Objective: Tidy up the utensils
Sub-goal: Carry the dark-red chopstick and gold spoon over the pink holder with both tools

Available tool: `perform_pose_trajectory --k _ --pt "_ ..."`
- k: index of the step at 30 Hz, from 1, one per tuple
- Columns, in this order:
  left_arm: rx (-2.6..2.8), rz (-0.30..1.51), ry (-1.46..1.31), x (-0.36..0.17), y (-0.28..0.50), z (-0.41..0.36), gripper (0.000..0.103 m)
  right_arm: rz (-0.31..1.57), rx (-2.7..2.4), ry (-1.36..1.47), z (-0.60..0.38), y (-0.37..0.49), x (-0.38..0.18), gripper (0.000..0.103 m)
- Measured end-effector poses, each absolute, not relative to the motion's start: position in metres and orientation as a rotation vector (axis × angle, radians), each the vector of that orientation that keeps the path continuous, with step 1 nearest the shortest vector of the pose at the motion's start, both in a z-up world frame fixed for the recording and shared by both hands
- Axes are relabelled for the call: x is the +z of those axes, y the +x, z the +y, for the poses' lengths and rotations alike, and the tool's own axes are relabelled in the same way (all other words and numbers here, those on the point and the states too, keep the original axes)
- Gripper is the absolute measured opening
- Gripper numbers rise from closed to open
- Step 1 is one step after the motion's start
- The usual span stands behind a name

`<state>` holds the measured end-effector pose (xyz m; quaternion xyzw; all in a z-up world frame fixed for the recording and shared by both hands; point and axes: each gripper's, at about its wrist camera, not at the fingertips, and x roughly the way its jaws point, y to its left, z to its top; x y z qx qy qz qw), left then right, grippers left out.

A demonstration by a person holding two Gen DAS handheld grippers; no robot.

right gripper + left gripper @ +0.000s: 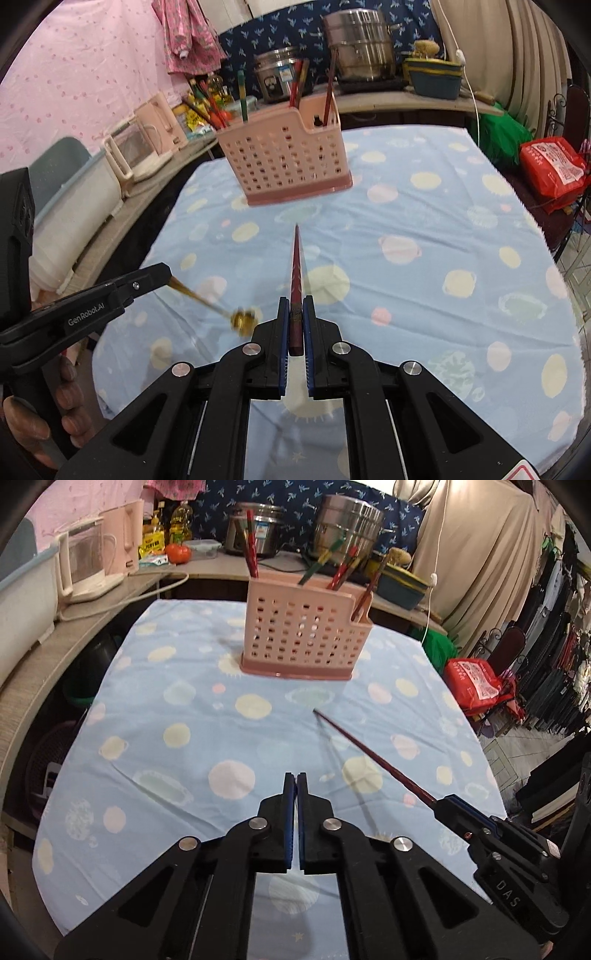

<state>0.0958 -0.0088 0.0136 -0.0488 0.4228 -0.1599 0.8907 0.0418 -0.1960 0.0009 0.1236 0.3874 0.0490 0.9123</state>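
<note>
Your right hand-held gripper (295,325) pinches a dark red chopstick (295,280) by its thick end, so the thin tip points ahead at the pink perforated utensil holder (284,162) on the table (424,295), probably lined up to drop into a compartment. Your left hand-held gripper (295,786) has its jaws pressed together; in its own view nothing shows between them, yet from the right wrist a slim golden spoon (221,306) sticks out of its tip, bowl downward, so you are pinching the handle. The spoon is blurred, so its kind is a guess. The holder already carries several red and green chopsticks (340,568); its inner dividers are hidden, and only part of your hand (40,413) shows
</note>
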Motion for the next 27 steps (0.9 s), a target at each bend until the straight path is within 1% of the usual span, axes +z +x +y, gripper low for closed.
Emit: perform_pose_trajectory --k 5,17,27 --pt "-0.332 0.832 -0.080 0.034 0.102 -0.011 0.001 0.726 0.111 0.268 -0.203 0.045 0.031 0.007" --pt "-0.328 0.695 -0.060 0.110 0.127 -0.010 0.001 0.547 0.128 0.290 -0.224 0.076 0.112 0.007" --pt "-0.321 0.581 -0.070 0.168 0.185 -0.011 0.001 0.404 0.121 0.305 -0.239 0.130 0.175 0.007"
